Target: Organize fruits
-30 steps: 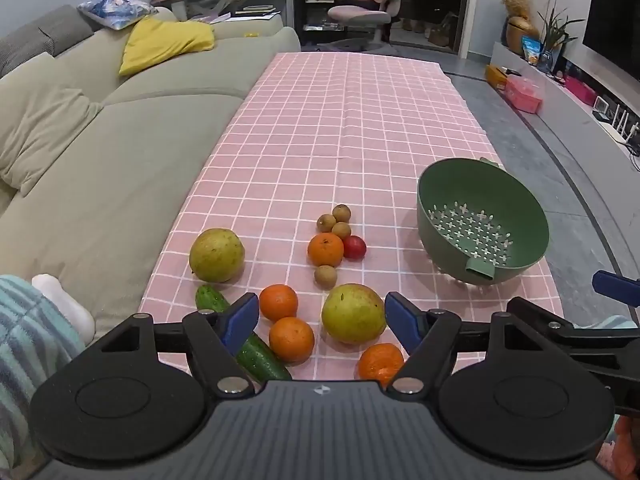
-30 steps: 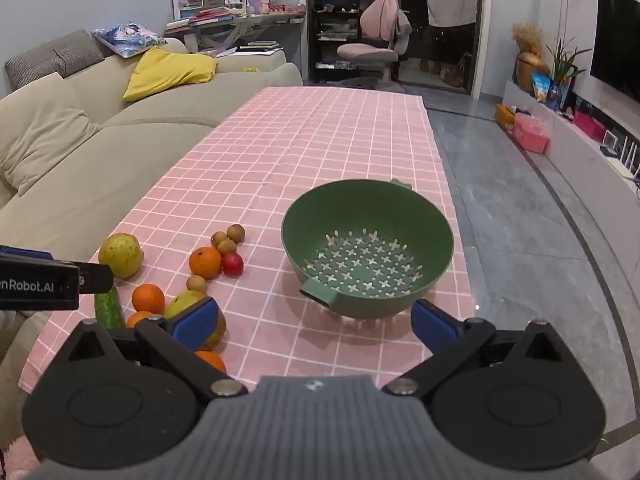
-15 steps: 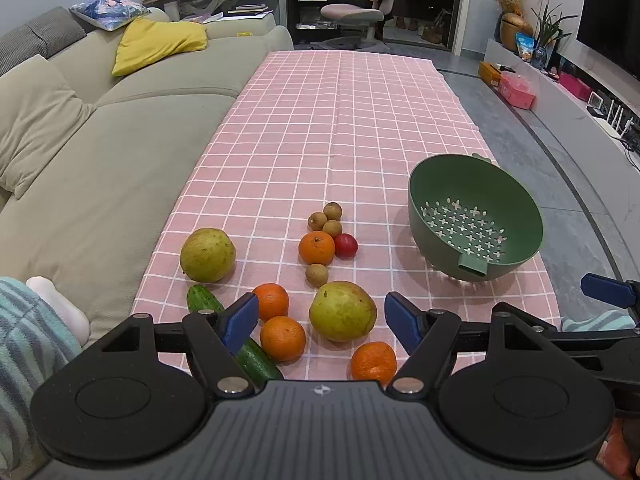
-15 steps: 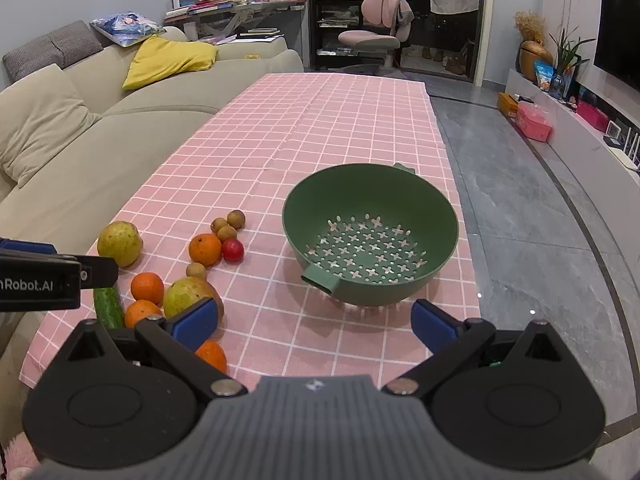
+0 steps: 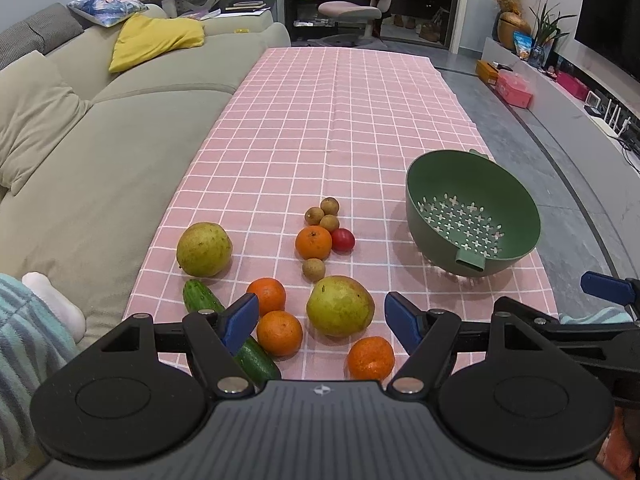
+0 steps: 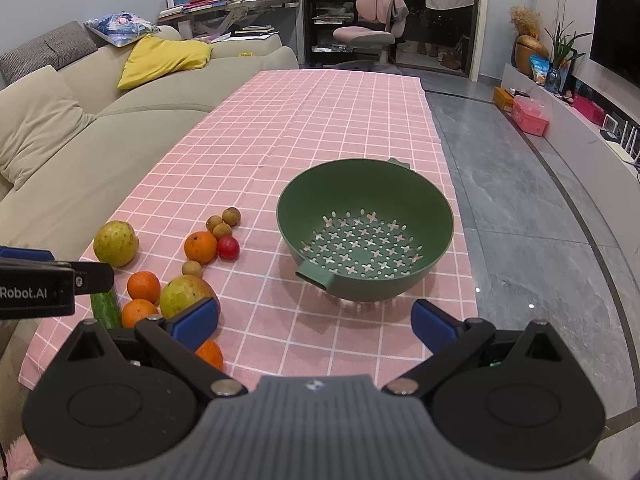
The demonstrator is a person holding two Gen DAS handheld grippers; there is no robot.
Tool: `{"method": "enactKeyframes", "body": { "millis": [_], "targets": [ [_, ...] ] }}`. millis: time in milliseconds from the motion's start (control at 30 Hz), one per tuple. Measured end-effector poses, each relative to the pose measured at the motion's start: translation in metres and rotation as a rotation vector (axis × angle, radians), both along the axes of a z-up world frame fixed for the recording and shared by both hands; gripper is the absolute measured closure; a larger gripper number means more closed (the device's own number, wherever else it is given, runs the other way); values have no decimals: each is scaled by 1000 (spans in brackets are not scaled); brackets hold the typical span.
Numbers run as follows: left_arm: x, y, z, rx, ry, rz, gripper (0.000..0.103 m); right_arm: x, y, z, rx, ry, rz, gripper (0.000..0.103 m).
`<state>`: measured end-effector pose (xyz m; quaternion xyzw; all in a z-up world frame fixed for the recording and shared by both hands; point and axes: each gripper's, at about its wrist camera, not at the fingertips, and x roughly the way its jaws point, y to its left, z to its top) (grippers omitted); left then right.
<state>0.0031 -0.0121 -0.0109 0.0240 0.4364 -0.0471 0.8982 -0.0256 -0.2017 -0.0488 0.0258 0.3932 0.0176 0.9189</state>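
Fruit lies on a pink checked tablecloth (image 5: pixel 340 120): two yellow-green pears (image 5: pixel 340 306) (image 5: pixel 204 249), several oranges (image 5: pixel 279 333), small brown longans (image 5: pixel 329 206), a red fruit (image 5: pixel 343 239) and a cucumber (image 5: pixel 200 298). An empty green colander (image 5: pixel 472 216) stands to the right; it also shows in the right wrist view (image 6: pixel 365 240). My left gripper (image 5: pixel 320 318) is open and empty, above the near pear. My right gripper (image 6: pixel 314 318) is open and empty, in front of the colander.
A beige sofa (image 5: pixel 100 140) runs along the table's left edge. Grey floor (image 6: pixel 520 220) lies to the right, with a low TV shelf beyond. A desk and a pink chair (image 6: pixel 368 36) stand at the far end.
Both grippers have drawn back and risen slightly, so the fruit and colander sit a little farther off. Nothing on the table has moved.
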Motion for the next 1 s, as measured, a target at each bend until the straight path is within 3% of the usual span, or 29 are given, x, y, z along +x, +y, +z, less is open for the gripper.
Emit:
{"method": "enactKeyframes", "body": {
  "millis": [1000],
  "targets": [
    [-1, 0, -3, 6, 14, -4, 19, 2, -2, -4, 11, 23, 1, 4]
  ]
}}
